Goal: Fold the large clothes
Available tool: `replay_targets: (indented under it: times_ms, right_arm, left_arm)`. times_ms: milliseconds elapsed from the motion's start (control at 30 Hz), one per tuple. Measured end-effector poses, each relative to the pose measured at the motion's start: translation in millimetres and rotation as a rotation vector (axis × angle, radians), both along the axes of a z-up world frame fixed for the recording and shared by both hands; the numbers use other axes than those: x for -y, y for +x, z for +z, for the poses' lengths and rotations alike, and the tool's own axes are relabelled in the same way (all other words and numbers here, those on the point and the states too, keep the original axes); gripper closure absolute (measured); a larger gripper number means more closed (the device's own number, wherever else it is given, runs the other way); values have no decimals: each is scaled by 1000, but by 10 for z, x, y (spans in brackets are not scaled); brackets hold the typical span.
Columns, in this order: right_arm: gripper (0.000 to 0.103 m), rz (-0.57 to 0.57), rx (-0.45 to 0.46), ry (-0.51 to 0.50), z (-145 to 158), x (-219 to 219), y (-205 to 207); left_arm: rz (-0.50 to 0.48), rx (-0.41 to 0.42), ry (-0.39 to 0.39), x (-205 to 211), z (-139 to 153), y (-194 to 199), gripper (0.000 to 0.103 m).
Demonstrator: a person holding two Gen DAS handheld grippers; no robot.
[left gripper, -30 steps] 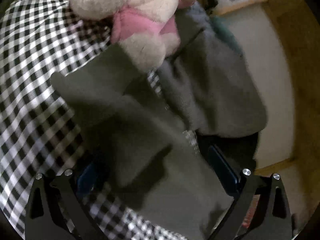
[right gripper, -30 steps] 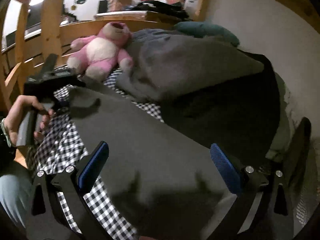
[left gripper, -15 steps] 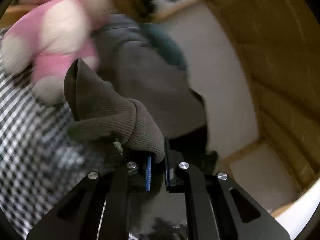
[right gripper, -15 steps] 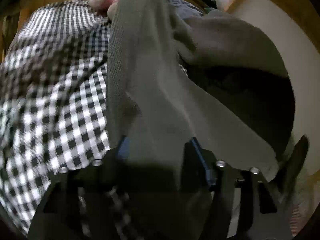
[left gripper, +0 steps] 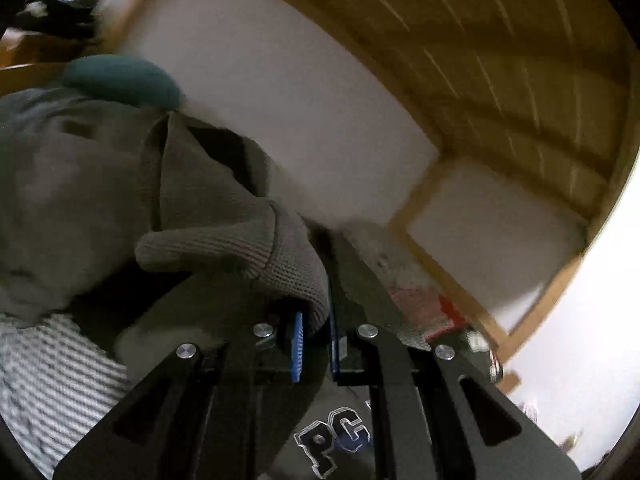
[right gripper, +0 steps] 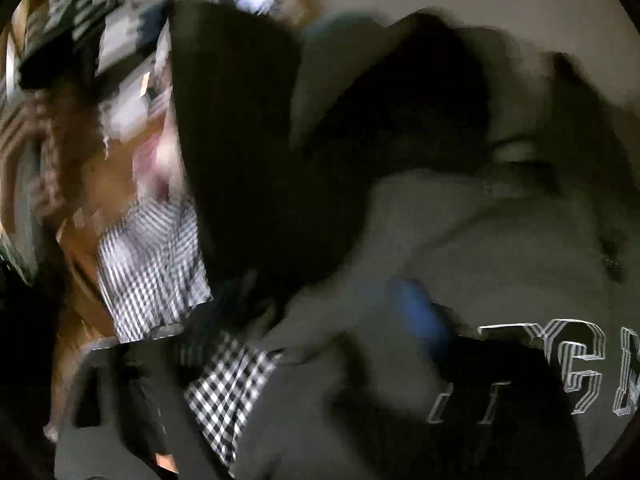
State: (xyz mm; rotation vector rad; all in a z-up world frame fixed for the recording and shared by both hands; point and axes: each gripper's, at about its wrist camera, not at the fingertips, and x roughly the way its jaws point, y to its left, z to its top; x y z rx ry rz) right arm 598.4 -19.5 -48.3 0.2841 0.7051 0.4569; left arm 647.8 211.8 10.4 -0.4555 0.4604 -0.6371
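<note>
A grey sweatshirt with block lettering lies over the checked bedsheet. In the left wrist view my left gripper (left gripper: 315,338) is shut on the sweatshirt's ribbed cuff (left gripper: 248,248) and holds it lifted; the lettered chest (left gripper: 332,440) shows below the fingers. In the right wrist view the picture is badly blurred. The sweatshirt (right gripper: 480,264) fills the right side with its lettering (right gripper: 580,368). One blue pad (right gripper: 420,316) of my right gripper shows over the cloth, and the other finger (right gripper: 120,400) is dark at lower left, far apart.
A grey blanket (left gripper: 52,168) and a teal pillow (left gripper: 120,80) lie at the left against a white wall (left gripper: 280,92). Wooden bed slats (left gripper: 520,60) run overhead. The checked sheet (right gripper: 152,264) shows beside a wooden frame (right gripper: 80,256).
My left gripper closed on the cuff and lifted it, swinging toward the wall. My right gripper, closing on the cloth half a second ago, now shows its fingers wide apart over the lettered chest.
</note>
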Motion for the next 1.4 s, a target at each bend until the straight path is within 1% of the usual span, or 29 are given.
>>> replay_targets:
  times_ms: [67,133,200,233,300,367,433,467,500,533,567,600,667,733,767,833,867,900,967,1033,1067,1100,1167,1200,1233,1267,1333,1367,1400]
  right_arm:
    - [10,-45,-43,131,236,603,42]
    - [3,-62,-79,232,414,1023,128]
    - [3,-3,-131,313,523,1262,287]
    - [3,-1,-164,314,560,1338,384]
    - [3,20,-264,259,518,1343,603]
    - [3,70,-431,243,282,1235,891]
    - [4,98,-523,186,51,1070,1050]
    - [5,91,-574,156,-105,1008,1134]
    - [15,82,-607,144,-218,1011,1184]
    - [34,74,-657,125,-388,981,1249]
    - [46,74,-675,96,-491,954,1279]
    - [76,74,-675,74,-545,926,1264]
    - [80,90,-617,106,-558,1003,1161]
    - [82,94,-573,148,-565,1141,1086]
    - [82,78,-550,181,-552,1316,1036]
    - [83,72,-513,237,-537,1635,971]
    - [83,70,-484,264,-541,1800,922]
    - [83,86,-439,313,-547,1974,865]
    - [83,96,-374,382,-571,2284,743]
    - [83,101,-345,400,-676,2539,654]
    - [83,111,-356,388,-739,2603,631]
    - [82,113,-373,374,-811,2648,614]
    - [77,32,-449,299,-1048,2819,623]
    - [63,-5,-473,294,-1116,2889,630]
    - [42,-76,-484,306,-1182,3071,598]
    - [34,-161,-472,316,-1190,3246,538]
    - [28,-292,-419,301,-1074,3508,392]
    - [26,-351,-378,233,-938,3573,296]
    - [20,-379,-333,170,-798,3569,219]
  left_arm:
    - [-57,5,69,519,-106,-26,95]
    - [-90,21,155,960,-242,-63,95]
    - [-109,52,251,1435,-481,-169,95]
    - [-123,47,282,1639,-612,-195,95]
    - [-148,32,349,1953,-836,-238,95]
    - [-164,55,451,2285,-1009,-304,95]
    - [-196,103,587,2649,-1227,-468,94]
    - [-208,117,620,2735,-1281,-531,94]
    - [-212,137,674,2860,-1350,-583,94]
    - [-216,160,726,2974,-1411,-638,94]
    - [-218,174,753,3018,-1451,-695,94]
    - [-222,177,793,3091,-1518,-716,94]
    - [-215,157,811,3072,-1617,-656,94]
    - [-200,121,784,3088,-1644,-692,93]
    - [-188,101,762,2937,-1672,-674,91]
    - [-144,50,696,2810,-1556,-620,73]
    - [-117,27,663,2768,-1488,-603,43]
    - [-67,6,618,2664,-1394,-567,25]
    - [33,-20,562,2468,-1246,-491,24]
    - [129,-67,533,2296,-1212,-345,21]
    - [164,-95,547,2239,-1245,-256,18]
    - [187,-154,586,2212,-1370,-112,18]
    - [165,-310,658,2214,-1775,165,18]
    - [153,-361,661,2205,-1923,227,18]
    - [151,-403,667,2204,-2080,264,18]
    - [157,-409,683,2230,-2158,269,18]
    - [188,-351,750,2345,-2210,201,18]
    - [197,-345,769,2379,-2203,193,18]
    - [207,-345,783,2410,-2204,194,18]
